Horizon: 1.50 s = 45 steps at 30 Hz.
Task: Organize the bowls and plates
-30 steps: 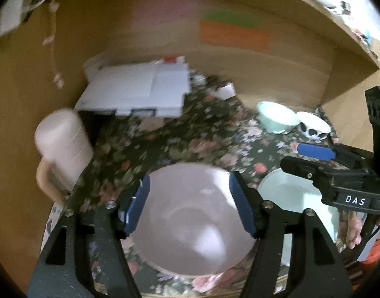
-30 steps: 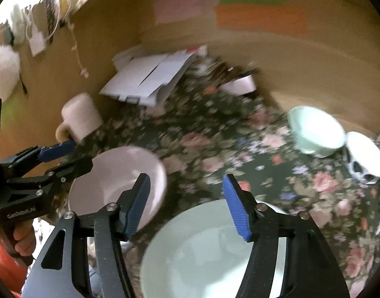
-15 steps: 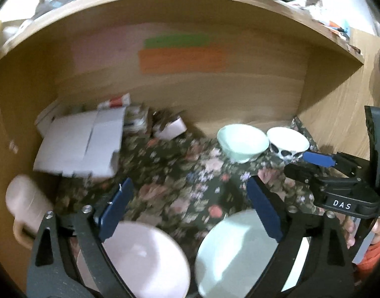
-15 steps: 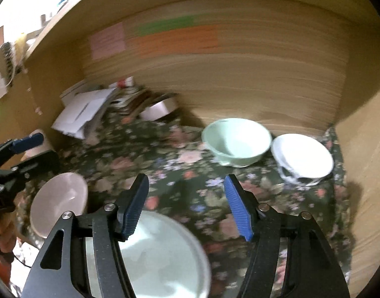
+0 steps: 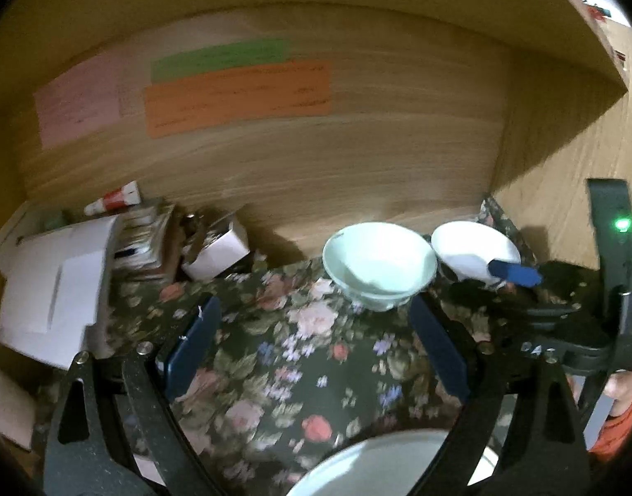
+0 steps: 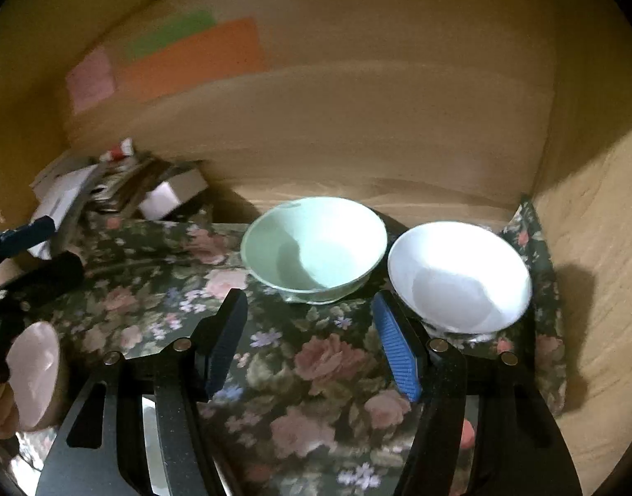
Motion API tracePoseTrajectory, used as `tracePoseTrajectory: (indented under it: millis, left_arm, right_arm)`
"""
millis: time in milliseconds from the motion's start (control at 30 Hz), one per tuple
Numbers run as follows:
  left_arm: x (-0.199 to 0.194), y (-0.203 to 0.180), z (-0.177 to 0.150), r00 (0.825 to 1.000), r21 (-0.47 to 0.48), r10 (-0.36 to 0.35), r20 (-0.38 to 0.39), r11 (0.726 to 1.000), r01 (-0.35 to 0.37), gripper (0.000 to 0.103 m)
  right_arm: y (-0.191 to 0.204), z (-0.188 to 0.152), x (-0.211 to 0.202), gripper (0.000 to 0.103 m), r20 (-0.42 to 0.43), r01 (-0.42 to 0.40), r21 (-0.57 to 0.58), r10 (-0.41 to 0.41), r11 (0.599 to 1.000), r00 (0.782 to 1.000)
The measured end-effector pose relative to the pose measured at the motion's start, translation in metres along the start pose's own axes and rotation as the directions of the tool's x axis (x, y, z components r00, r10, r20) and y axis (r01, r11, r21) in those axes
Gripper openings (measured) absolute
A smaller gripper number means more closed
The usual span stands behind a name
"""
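A mint green bowl (image 5: 378,264) (image 6: 316,248) and a white bowl (image 5: 468,244) (image 6: 456,281) stand side by side at the back right of the floral cloth (image 5: 299,355). My left gripper (image 5: 316,343) hangs wide open over the cloth, short of the green bowl, with nothing between its fingers. My right gripper (image 6: 313,343) is open too, holding nothing, and points between the two bowls; from the left wrist view its blue tip (image 5: 514,275) covers part of the white bowl. A pale plate (image 5: 382,467) lies under the left gripper. A pink bowl (image 6: 34,372) sits far left.
White boxes and papers (image 5: 55,289) and a small white box (image 5: 216,248) fill the back left corner. The wooden back wall carries coloured notes (image 5: 237,91). A wooden side wall (image 6: 597,248) closes the right, just beyond the white bowl.
The left jaws widened off the pink bowl. Both grippers travelled forward and to the right, so the green and white bowls are nearer. The pink bowl and the plate slid to the lower edges.
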<state>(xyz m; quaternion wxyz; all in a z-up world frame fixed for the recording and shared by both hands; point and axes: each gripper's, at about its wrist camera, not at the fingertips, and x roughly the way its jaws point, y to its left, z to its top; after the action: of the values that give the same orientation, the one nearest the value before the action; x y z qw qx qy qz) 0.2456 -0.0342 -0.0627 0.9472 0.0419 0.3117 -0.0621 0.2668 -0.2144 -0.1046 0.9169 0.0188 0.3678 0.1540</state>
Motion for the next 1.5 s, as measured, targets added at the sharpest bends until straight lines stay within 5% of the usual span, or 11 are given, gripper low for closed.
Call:
tracePoseTrajectory:
  millis: [333,867,1200,1400,1500]
  left_arm:
    - [0.073,0.006,0.007,0.989,0.007,0.032,-0.145,0.999,-0.031,0.094]
    - [0.107,0.024,-0.001,0.975,-0.037,0.013,-0.223,0.999,-0.021,0.094]
    - [0.119,0.039,-0.004,0.957,-0.072,0.03,-0.288,0.996,-0.053,0.092]
    - [0.134,0.052,-0.011,0.929,-0.133,0.011,-0.37,0.989,-0.065,0.078]
    - [0.137,0.053,-0.011,0.928,-0.133,0.03,-0.37,0.987,-0.085,0.071]
  right_arm:
    - [-0.03,0.008,0.068,0.033,-0.16,-0.027,0.151,0.051,0.988,0.986]
    - [-0.026,0.016,0.102,0.031,-0.2,0.036,0.132,-0.009,0.991,0.98]
    - [-0.003,0.017,0.113,0.023,-0.235,-0.068,0.037,0.075,0.997,0.969]
    - [0.0,0.012,0.097,0.021,-0.246,-0.136,0.015,0.135,0.991,0.96]
    - [0.001,0.008,0.088,0.021,-0.255,-0.157,0.016,0.156,0.987,0.954]
